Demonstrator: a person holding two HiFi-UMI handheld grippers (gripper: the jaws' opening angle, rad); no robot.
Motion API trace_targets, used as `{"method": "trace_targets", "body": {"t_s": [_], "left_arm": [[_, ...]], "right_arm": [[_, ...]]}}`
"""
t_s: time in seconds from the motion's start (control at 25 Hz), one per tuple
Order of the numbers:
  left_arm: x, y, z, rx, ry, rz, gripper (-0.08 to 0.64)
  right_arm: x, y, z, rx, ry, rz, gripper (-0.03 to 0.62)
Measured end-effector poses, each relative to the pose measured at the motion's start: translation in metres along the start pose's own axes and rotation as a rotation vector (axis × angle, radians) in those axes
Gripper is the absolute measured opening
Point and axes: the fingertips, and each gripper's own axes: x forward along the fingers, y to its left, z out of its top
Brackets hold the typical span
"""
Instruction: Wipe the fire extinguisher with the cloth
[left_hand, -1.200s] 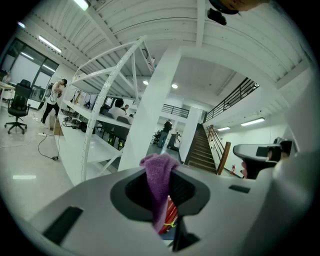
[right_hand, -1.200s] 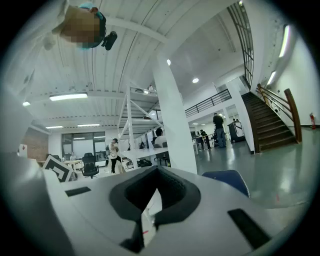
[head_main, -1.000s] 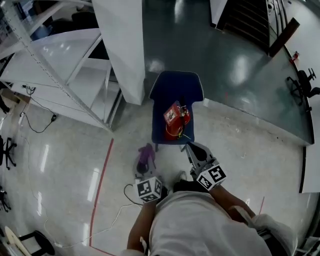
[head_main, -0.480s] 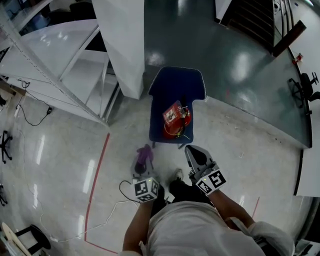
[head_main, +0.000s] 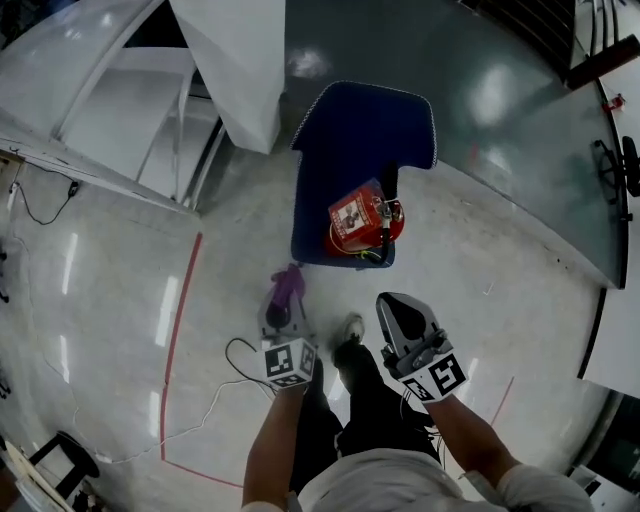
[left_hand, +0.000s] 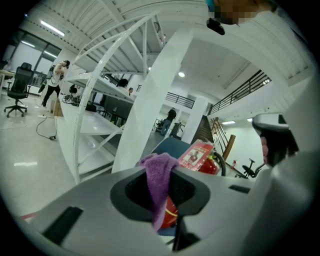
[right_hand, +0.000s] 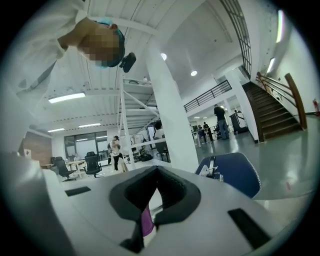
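Fire extinguisher (head_main: 362, 225), one, one cloth (head_main: 288, 287) clamped in left gripper (head_main: 280, 316)

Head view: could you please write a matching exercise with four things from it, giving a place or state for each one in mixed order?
1. purple cloth
2. red cylindrical fire extinguisher
3. dark blue upholstered chair
4. right gripper

a. stands beside a white pillar
b. holds nothing
c. lies on the chair's seat
d. clamped in the left gripper

Pairs: 1-d, 2-c, 3-a, 4-b
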Motion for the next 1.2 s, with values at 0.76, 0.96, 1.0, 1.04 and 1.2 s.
{"method": "trace_targets", "body": {"t_s": [0.76, 0.96, 1.0, 1.04, 1.2], "left_arm": [[0.17, 0.041, -0.205, -0.085, 0.115, -0.021, 0.063], [0.2, 0.033, -0.235, -0.16, 0.13, -0.047, 0.063], [0.203, 0.029, -0.239, -0.18, 0.132, -0.056, 0.063], [0.206, 0.025, -0.241, -0.197, 0.135, -0.065, 0.063], [0.208, 0.01, -0.243, -0.266, 0.139, -0.118, 0.063]], "right_arm": [[0.007, -0.049, -0.143, 0.097, 0.158, -0.016, 0.012], [0.006, -0.049, -0.165, 0.14, 0.198, -0.02, 0.012], [0.005, -0.048, -0.167, 0.149, 0.204, -0.019, 0.012], [0.004, -0.048, -0.168, 0.153, 0.211, -0.017, 0.012], [0.001, -0.044, -0.166, 0.147, 0.228, -0.001, 0.014]]}}
